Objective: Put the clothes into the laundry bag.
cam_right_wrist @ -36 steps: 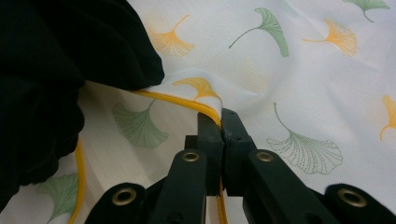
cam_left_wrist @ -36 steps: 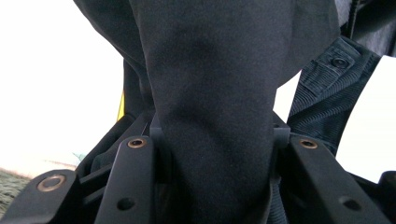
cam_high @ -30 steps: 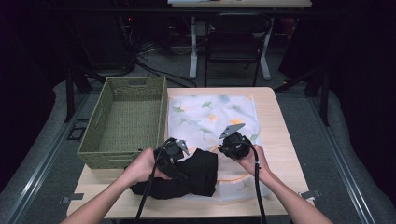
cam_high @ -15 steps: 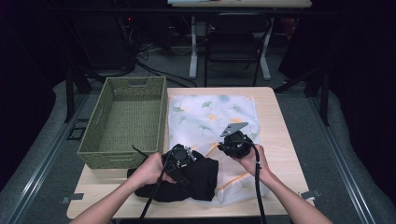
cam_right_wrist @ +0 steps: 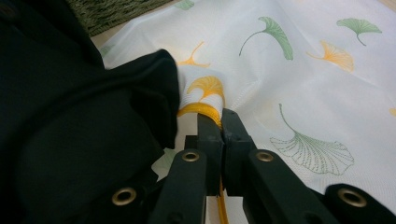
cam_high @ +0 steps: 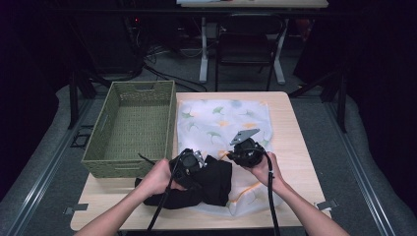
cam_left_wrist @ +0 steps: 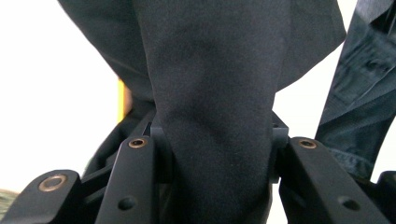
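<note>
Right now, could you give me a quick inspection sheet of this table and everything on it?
Surface: light wooden table, mostly covered by cloth.
Job's things: black garment bunched at the near edge, lying on a white cloth with a leaf print.
Clutter: green woven basket at the table's left; nothing seen inside.
Grippers: left gripper is clamped on a fold of the black garment; right gripper is pinched shut on the leaf-print cloth's orange-trimmed edge.
Cables: a black cable trails from the right gripper back along the forearm, another from the left.
Surroundings: dark room, a chair and desk legs beyond the table, grey floor.
</note>
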A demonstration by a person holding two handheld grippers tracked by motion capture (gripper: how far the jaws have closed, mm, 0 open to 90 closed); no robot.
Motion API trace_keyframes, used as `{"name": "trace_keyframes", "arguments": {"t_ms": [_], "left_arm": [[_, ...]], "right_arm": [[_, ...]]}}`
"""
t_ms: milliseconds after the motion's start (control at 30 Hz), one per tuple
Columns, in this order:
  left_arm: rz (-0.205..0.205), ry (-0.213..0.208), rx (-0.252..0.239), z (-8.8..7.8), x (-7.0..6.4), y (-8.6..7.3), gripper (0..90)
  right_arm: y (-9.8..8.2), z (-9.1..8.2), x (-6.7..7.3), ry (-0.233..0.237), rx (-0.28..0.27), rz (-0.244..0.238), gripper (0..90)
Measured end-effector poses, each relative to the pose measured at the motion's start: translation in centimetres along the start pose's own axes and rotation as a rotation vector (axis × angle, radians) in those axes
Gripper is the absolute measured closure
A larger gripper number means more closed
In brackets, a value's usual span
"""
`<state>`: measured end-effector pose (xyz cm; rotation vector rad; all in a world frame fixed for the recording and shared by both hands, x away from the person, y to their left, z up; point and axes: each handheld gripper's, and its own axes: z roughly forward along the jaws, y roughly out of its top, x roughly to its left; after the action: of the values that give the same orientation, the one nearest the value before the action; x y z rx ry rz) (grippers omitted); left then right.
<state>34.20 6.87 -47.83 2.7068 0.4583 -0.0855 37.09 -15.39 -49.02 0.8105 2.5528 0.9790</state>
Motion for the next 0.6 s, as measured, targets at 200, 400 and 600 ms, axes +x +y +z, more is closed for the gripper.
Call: {"name": "trace_keyframes", "arguments": {"t_ms": [200,400,600], "left_arm": [[0.045,-0.043,0.031,1.3,-0.5,0.6,60.9],[0.07,-0.071,0.035,2.4,0.0,0.8,60.8],[0.008,-0.081,0.059,3.3,0.7,0.8,60.6]], "right_arm": [[0.0,0.0,-0.1,0.001,-0.008,0.02,88.6],[0.0,0.0,-0.2,0.004,-0.012,0.028,88.6],[0.1,-0.4,-0.2,-0.004,-0.036,0.027,88.6]]}}
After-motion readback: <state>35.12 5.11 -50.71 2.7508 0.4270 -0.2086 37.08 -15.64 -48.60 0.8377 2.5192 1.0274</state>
